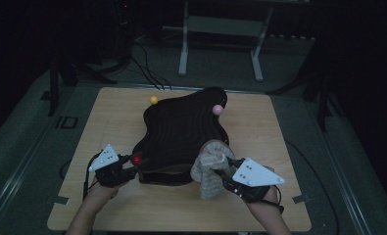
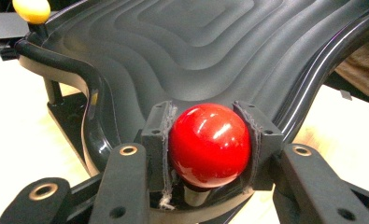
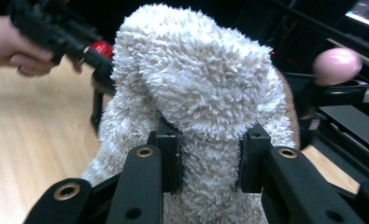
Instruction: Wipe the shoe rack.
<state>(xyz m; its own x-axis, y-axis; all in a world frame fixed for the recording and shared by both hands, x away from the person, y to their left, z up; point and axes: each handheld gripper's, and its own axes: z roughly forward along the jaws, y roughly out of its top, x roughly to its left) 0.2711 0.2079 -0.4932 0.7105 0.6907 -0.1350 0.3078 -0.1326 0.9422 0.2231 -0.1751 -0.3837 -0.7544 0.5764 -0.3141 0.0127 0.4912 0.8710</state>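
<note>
A black ridged, wavy board [image 1: 181, 127] stands on posts on the wooden table [image 1: 112, 117], with a ball on each corner peg: yellow [image 1: 154, 100], pink [image 1: 217, 110] and red [image 1: 136, 159]. My left gripper [image 1: 132, 164] is shut on the red ball [image 2: 209, 144] at the board's near left corner; the ridged surface [image 2: 196, 42] and the yellow ball [image 2: 31, 9] lie beyond. My right gripper [image 1: 225, 172] is shut on a fluffy cream sock [image 1: 209, 166], held up by the board's near right corner. In the right gripper view the sock [image 3: 196, 93] bulges above the jaws, the pink ball [image 3: 336, 65] to its right.
The table's near edge [image 1: 181, 226] lies just in front of both hands. A white metal frame [image 1: 220, 44] and cables [image 1: 147, 68] stand on the dark floor behind the table. Bare wood [image 1: 259, 127] flanks the board on both sides.
</note>
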